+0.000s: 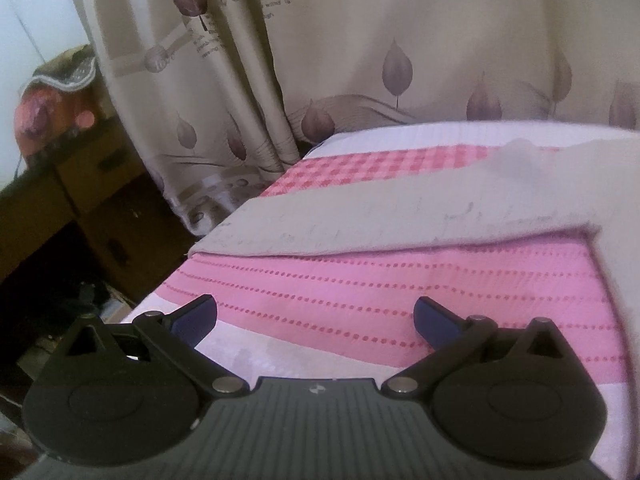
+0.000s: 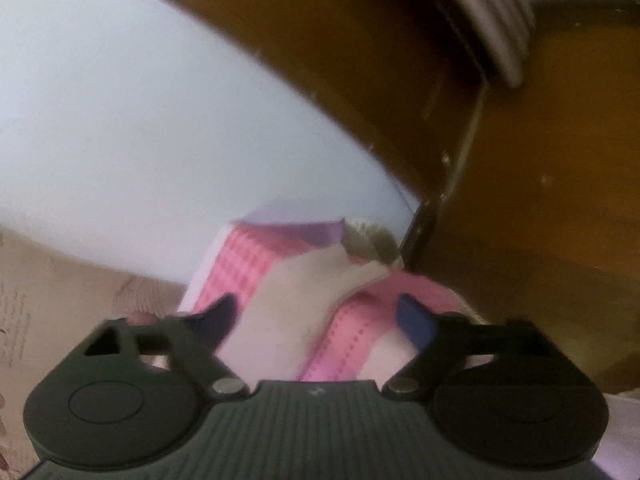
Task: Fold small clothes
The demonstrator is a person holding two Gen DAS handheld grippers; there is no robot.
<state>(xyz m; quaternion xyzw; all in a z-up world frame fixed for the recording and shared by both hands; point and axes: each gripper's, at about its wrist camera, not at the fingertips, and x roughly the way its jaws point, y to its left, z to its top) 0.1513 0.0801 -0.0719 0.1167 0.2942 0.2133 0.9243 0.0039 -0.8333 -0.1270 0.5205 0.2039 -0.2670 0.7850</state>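
Observation:
A pale grey-beige small garment (image 1: 420,208) lies flat on a pink and white bedspread (image 1: 380,292), stretching from the bed's left edge to the right. My left gripper (image 1: 316,320) is open and empty, hovering above the pink dotted stripe in front of the garment. In the right wrist view, the same garment (image 2: 296,300) runs away from the camera over the pink cover (image 2: 356,328). My right gripper (image 2: 320,320) is open and empty, with its fingers on either side of the cloth's near end; the view is blurred.
A beige curtain with leaf prints (image 1: 360,60) hangs behind the bed. Cardboard boxes (image 1: 100,200) stand on the floor to the left of the bed. A brown wooden headboard or cabinet (image 2: 540,160) and a white wall (image 2: 160,140) rise beyond the bed.

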